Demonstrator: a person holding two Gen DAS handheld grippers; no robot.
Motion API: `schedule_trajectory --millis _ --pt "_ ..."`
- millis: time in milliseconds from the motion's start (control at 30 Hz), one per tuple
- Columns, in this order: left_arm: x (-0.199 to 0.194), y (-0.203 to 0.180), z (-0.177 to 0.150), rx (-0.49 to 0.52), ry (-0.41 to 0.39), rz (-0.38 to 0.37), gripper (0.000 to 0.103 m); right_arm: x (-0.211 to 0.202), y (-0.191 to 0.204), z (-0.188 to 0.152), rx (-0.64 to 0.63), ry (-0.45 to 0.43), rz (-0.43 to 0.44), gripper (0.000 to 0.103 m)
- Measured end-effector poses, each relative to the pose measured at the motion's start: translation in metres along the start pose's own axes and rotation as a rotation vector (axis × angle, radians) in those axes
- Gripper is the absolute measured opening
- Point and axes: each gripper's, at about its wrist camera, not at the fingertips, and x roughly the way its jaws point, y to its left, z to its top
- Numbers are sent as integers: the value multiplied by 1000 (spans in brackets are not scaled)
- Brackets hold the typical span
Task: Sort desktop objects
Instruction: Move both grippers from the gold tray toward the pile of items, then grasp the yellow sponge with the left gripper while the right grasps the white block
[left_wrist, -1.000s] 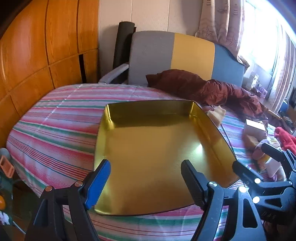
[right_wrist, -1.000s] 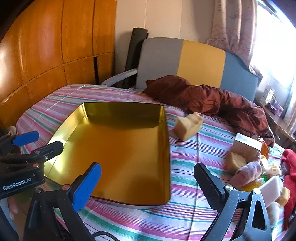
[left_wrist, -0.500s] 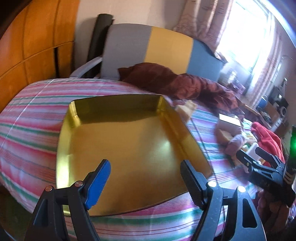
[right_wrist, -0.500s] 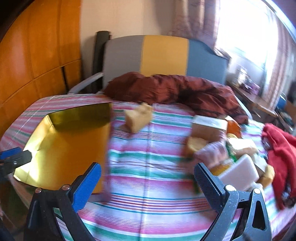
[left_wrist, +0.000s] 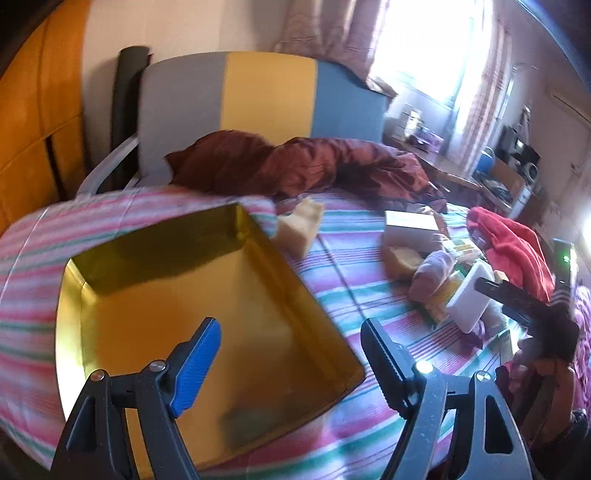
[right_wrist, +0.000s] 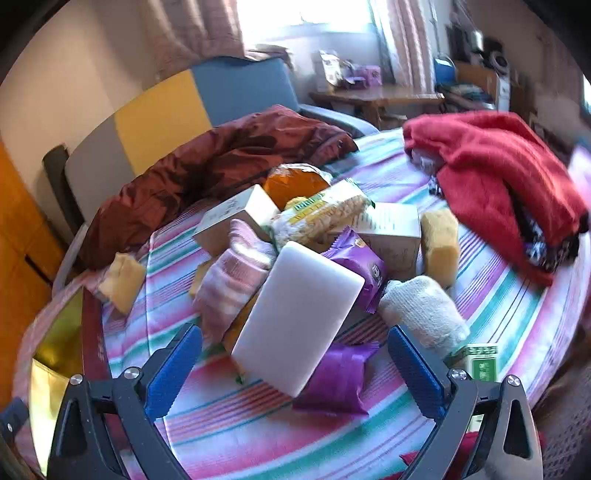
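An empty gold tray (left_wrist: 110, 280) lies on the striped cloth, right in front of my open left gripper (left_wrist: 291, 354). A heap of objects lies to its right: a white block (right_wrist: 299, 317), purple packets (right_wrist: 336, 380), a pink rolled cloth (right_wrist: 236, 280), a white rolled cloth (right_wrist: 424, 310), boxes (right_wrist: 391, 229), a corn packet (right_wrist: 325, 214) and yellow sponges (right_wrist: 439, 243). My right gripper (right_wrist: 295, 373) is open and empty, just before the white block. The right gripper also shows in the left wrist view (left_wrist: 524, 299).
A dark red jacket (right_wrist: 221, 162) lies at the back, a red garment (right_wrist: 495, 177) at the right. A sponge (left_wrist: 299, 225) lies beside the tray's far corner. A small green box (right_wrist: 480, 365) sits near my right finger. A sofa (left_wrist: 258, 107) stands behind.
Both views have swung right. My right gripper moved from the tray over to the heap; the tray has slid to the left edge of its view. Both grippers stayed open.
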Motion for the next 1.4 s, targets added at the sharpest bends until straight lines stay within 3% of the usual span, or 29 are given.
schedule_trajectory --millis 267,467,567,767,1067,1100,1167,1200,1333,1400 --pt "29 -15 35 86 16 -44 80 29 1 5 55 32 -55 99" --pt "67 -23 61 140 59 -74 80 46 -7 7 53 72 -36 64" --pt "89 -28 74 180 76 -92 80 46 -9 7 33 60 -28 62" --pt "140 -33 94 265 134 -46 80 44 -12 9 11 37 -25 62" --pt "210 -25 112 285 254 3 78 34 -13 16 -24 -10 -36 62" --pt "215 -25 112 289 267 11 76 33 -12 16 -33 -17 -39 62" --pt "227 -26 111 309 288 31 58 31 -10 18 -52 -34 -48 62" --pt "230 -26 110 311 298 33 54 31 -9 18 -59 -40 -52 62" --pt "233 -25 106 310 290 18 44 29 -9 20 -72 -56 -57 62" --pt "224 -23 105 298 270 18 43 28 -8 19 -79 -61 -59 62"
